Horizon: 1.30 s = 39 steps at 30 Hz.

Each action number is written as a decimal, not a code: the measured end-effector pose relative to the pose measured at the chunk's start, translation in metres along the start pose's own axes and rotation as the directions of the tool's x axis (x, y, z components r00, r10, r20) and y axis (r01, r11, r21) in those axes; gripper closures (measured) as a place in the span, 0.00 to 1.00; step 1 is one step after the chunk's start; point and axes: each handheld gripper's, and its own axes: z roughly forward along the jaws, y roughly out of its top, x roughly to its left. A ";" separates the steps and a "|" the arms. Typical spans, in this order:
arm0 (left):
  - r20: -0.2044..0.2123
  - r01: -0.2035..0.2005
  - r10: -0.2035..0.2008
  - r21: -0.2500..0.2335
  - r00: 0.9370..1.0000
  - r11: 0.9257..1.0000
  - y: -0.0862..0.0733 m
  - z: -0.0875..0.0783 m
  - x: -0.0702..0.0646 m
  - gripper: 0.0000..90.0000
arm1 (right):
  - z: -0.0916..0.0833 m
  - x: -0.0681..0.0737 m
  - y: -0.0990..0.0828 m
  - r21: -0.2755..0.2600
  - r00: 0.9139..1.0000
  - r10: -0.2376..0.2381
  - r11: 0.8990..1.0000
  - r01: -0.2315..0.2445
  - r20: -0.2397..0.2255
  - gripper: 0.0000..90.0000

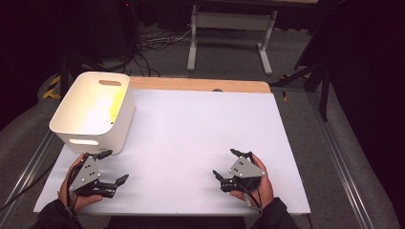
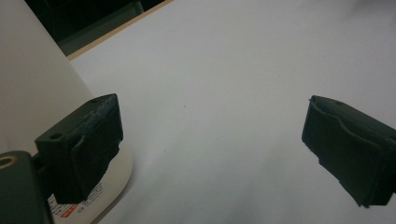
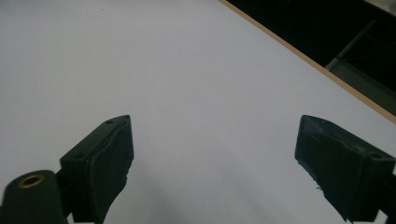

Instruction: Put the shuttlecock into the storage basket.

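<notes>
1. At the near left of the counter, the person's left hand grips the left tongs, which lie low over the white surface and angle toward the far right.
2. The left tongs stand wide apart with nothing between the jaws; in the left gripper view one jaw sits just beside the near wall of the bin and the other is well off to the right over bare counter.
3. One white bin with cut-out handles stands at the far left corner of the counter, upright, its inside lit yellowish; whether anything lies in it I cannot tell. A label shows at its lower edge in the left gripper view.
4. At the near right, the person's right hand holds the right tongs, pointing toward the left and far side.
5. The right tongs also stand wide, gripping nothing; in the right gripper view only white counter lies between the jaws.
6. Count: two hands, two tongs, one bin, one counter.
7. Beyond the counter's far wooden edge stands one white frame on the grey floor.
</notes>
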 end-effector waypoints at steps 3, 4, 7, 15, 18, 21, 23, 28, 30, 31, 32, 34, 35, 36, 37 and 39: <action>0.004 -0.013 0.013 -0.001 1.000 1.000 0.002 0.001 -0.001 0.07 | -0.001 0.000 -0.001 0.002 1.000 0.000 1.000 0.000 0.006 0.14; 0.006 -0.014 0.014 -0.004 1.000 1.000 0.002 0.001 -0.002 0.07 | -0.002 0.000 -0.001 0.001 1.000 0.001 1.000 -0.001 0.006 0.14; 0.014 -0.022 0.022 0.000 1.000 1.000 0.001 0.001 -0.003 0.07 | -0.004 0.001 0.001 -0.006 1.000 0.006 1.000 -0.005 0.010 0.14; 0.026 -0.025 0.025 -0.011 0.999 1.000 0.001 0.001 -0.003 0.07 | -0.002 0.004 0.003 -0.002 1.000 -0.006 1.000 0.006 0.013 0.14; 0.028 -0.032 0.032 0.000 0.999 0.999 0.001 0.004 -0.004 0.07 | -0.002 0.003 0.001 0.001 1.000 -0.003 1.000 0.003 0.010 0.14; 0.031 -0.036 0.035 0.002 0.999 0.999 0.002 0.005 -0.006 0.07 | -0.003 0.002 0.000 -0.002 1.000 0.000 1.000 0.000 0.013 0.14; 0.034 -0.040 0.040 0.006 0.999 0.999 0.002 0.006 -0.006 0.07 | -0.004 0.001 0.000 -0.006 1.000 0.003 1.000 -0.003 0.010 0.14; 0.035 -0.045 0.045 0.012 0.998 0.999 0.002 0.007 -0.006 0.07 | -0.003 0.002 0.000 -0.001 1.000 -0.001 1.000 0.001 0.009 0.14; 0.038 -0.048 0.047 0.011 0.998 0.999 0.002 0.009 -0.006 0.07 | -0.003 0.002 -0.001 0.000 1.000 0.000 1.000 0.000 0.008 0.14; 0.039 -0.048 0.047 0.011 0.998 0.999 0.002 0.009 -0.006 0.07 | -0.003 0.002 -0.001 0.000 1.000 0.001 1.000 -0.001 0.007 0.14; 0.036 -0.049 0.049 0.017 0.998 0.999 0.002 0.010 -0.006 0.07 | -0.003 0.002 -0.002 0.000 1.000 0.003 1.000 -0.003 0.008 0.13; 0.036 -0.054 0.054 0.019 0.998 0.998 0.002 0.010 -0.006 0.07 | -0.004 0.001 -0.002 -0.001 1.000 0.004 1.000 -0.004 0.009 0.13; 0.033 -0.056 0.055 0.020 0.998 0.998 0.002 0.010 -0.006 0.07 | -0.004 0.001 -0.002 -0.002 1.000 0.004 1.000 -0.004 0.009 0.13; 0.031 -0.057 0.056 0.022 0.998 0.998 0.002 0.010 -0.006 0.07 | -0.004 0.001 -0.002 -0.002 1.000 0.004 1.000 -0.004 0.009 0.13; 0.027 -0.053 0.052 0.019 0.998 0.998 0.003 0.011 -0.007 0.07 | -0.004 0.001 -0.003 -0.002 1.000 0.006 1.000 -0.006 0.006 0.13; 0.028 -0.051 0.050 0.016 0.998 0.999 0.003 0.012 -0.007 0.07 | -0.004 0.001 -0.003 -0.002 1.000 0.007 1.000 -0.007 0.005 0.13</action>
